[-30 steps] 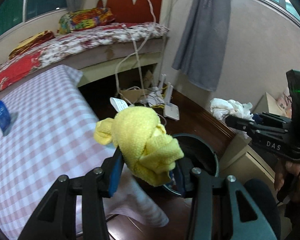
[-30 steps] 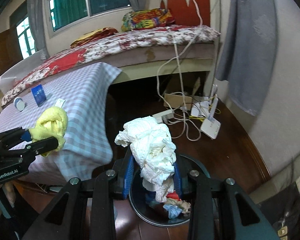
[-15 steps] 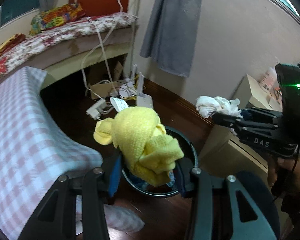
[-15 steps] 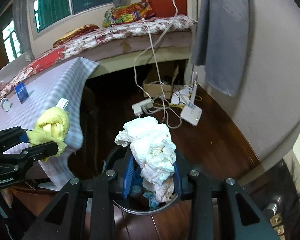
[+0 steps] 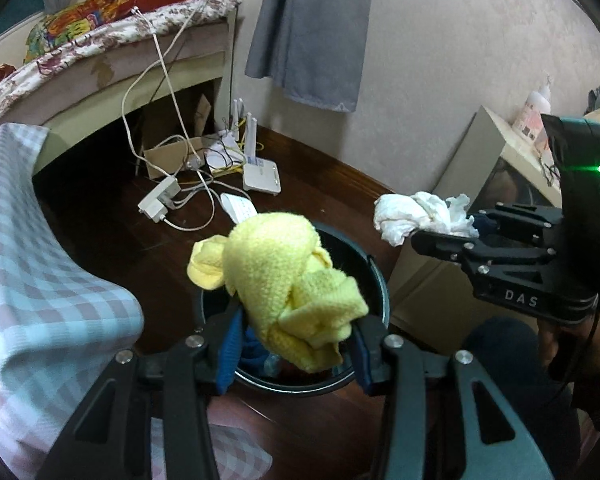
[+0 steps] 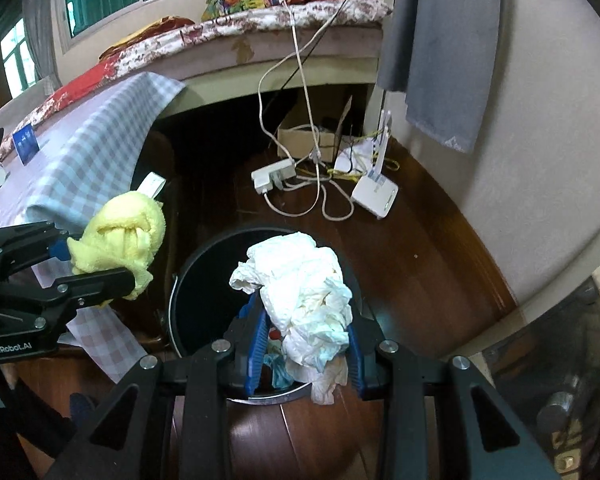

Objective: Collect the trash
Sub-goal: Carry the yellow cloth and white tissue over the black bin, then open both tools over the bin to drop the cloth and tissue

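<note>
- Plainly, both loads hang over the black bin [image 6: 204, 280] so each can fall straight in once let go; the bin stands on the wooden floor [image 6: 420, 272], at about 6 o'clock in both wrist views
- left gripper [image 5: 296, 344] is clamped on the yellow cloth [image 5: 284, 288]; the wad bulges above the jaws
- right gripper [image 6: 304, 356] pinches the crumpled white tissue [image 6: 304, 300] over the bin's mouth, where coloured scraps [image 6: 278, 368] show below; it looks nearest to release
- checked desk cloth [image 6: 100, 136] lies off toward 10 o'clock, clear of the drop

Dim indoor light, floor deep in shadow; strong fisheye bending, dark vignette at corners; slight blur.
</note>
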Demonstrator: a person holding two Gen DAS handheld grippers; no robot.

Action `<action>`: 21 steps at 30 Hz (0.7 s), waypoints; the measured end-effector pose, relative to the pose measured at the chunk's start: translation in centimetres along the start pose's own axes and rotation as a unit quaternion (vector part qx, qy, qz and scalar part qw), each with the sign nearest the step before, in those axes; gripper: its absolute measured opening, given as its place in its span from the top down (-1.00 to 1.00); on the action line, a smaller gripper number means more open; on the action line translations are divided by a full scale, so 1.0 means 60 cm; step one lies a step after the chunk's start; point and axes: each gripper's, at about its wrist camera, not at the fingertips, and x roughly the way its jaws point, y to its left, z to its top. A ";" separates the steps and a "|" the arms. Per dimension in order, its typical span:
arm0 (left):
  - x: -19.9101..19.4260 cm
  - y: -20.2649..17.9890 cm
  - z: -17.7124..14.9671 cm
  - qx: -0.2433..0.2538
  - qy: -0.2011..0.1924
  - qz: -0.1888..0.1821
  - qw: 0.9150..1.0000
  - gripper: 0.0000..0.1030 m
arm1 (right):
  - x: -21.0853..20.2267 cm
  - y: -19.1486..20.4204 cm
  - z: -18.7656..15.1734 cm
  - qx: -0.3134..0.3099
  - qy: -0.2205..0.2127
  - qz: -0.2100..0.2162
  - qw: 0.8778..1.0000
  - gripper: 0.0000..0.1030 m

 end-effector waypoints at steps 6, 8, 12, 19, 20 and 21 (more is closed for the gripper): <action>0.047 0.013 -0.017 -0.013 0.036 -0.009 0.999 0.08 | 0.049 0.010 -0.011 -0.025 0.027 0.006 0.999 0.29; 0.057 0.019 -0.021 -0.019 0.040 -0.017 0.999 0.08 | 0.071 0.014 -0.010 -0.033 0.036 0.014 0.999 0.29; 0.070 0.029 -0.023 -0.029 0.035 -0.030 0.999 -0.15 | 0.109 0.030 -0.012 -0.067 0.057 0.030 0.996 0.24; 0.093 0.047 -0.032 -0.073 0.061 0.000 0.995 -0.86 | 0.171 0.031 -0.046 -0.111 0.105 -0.042 0.987 -0.95; 0.091 0.045 -0.034 -0.072 0.061 0.003 0.996 -0.94 | 0.165 0.024 -0.048 -0.105 0.099 -0.045 0.989 -1.00; 0.089 0.043 -0.037 -0.070 0.059 0.005 0.996 -0.94 | 0.158 0.019 -0.050 -0.099 0.092 -0.045 0.990 -1.00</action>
